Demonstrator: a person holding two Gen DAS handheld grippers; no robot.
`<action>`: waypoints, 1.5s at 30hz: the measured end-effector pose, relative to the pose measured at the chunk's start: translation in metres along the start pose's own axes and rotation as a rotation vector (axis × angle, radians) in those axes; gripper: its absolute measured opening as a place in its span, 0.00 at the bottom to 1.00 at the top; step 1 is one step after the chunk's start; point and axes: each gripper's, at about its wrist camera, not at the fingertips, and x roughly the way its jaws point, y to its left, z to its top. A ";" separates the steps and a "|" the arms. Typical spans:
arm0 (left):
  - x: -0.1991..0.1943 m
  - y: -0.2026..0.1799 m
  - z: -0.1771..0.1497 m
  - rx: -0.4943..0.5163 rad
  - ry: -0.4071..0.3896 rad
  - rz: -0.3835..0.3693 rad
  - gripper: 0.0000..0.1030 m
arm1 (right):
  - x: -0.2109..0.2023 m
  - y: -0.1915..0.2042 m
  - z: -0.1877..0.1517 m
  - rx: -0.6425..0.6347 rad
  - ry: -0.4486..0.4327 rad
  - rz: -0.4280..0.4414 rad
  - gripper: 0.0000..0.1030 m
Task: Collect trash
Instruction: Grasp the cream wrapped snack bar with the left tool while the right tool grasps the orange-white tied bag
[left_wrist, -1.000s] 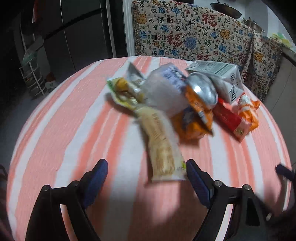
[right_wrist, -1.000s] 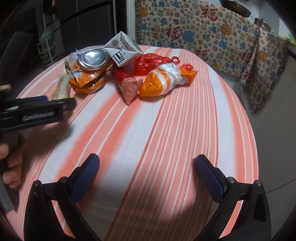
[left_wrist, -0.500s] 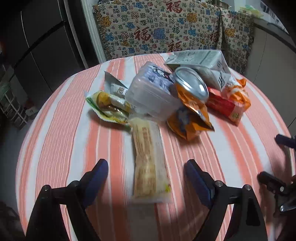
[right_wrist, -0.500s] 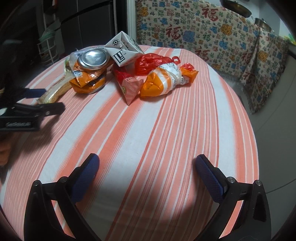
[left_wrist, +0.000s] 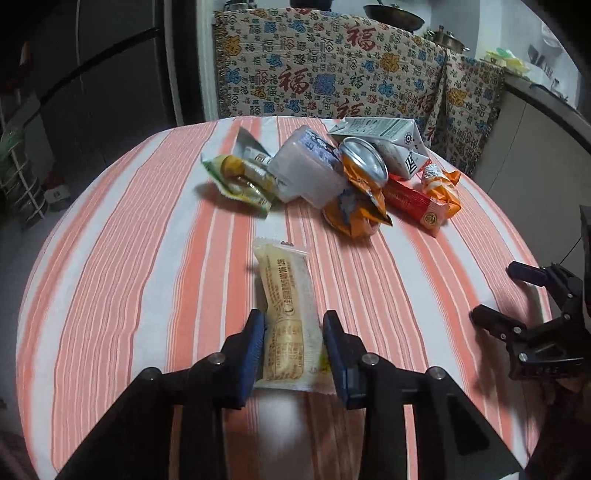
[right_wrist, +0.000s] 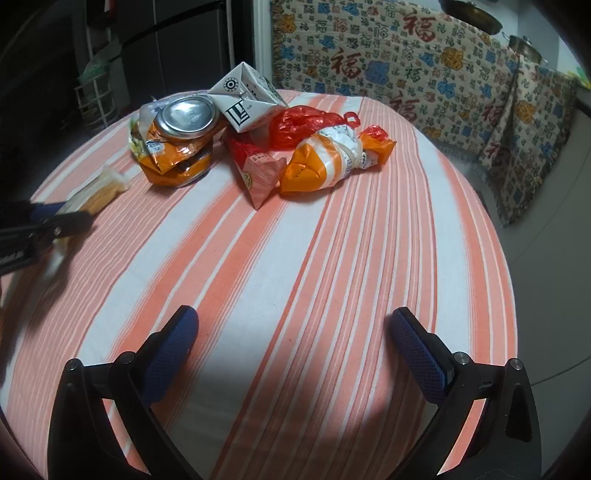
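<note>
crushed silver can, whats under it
The crushed silver can rests on a crumpled orange snack wrapper, beside a white milk carton. Whatever lies beneath the wrapper is covered.

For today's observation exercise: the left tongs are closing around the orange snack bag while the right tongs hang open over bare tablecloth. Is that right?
Not quite. The left wrist view shows the left tongs closing around the pale yellow wrapper, not the orange snack bag. The right tongs do hang open over bare tablecloth.

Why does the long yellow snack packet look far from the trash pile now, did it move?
Yes. The yellow packet has come away from the trash pile on the striped tablecloth, toward the camera; the left tongs are closing around it.
</note>
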 end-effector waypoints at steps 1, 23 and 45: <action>0.001 0.001 -0.002 -0.007 0.003 -0.002 0.46 | 0.000 0.000 0.000 0.000 0.000 0.000 1.00; 0.019 0.009 0.001 0.010 0.017 0.078 0.88 | -0.006 -0.062 0.053 0.322 -0.048 0.055 0.83; 0.018 0.008 0.000 0.008 0.016 0.079 0.89 | -0.025 -0.044 0.033 0.129 0.045 0.067 0.39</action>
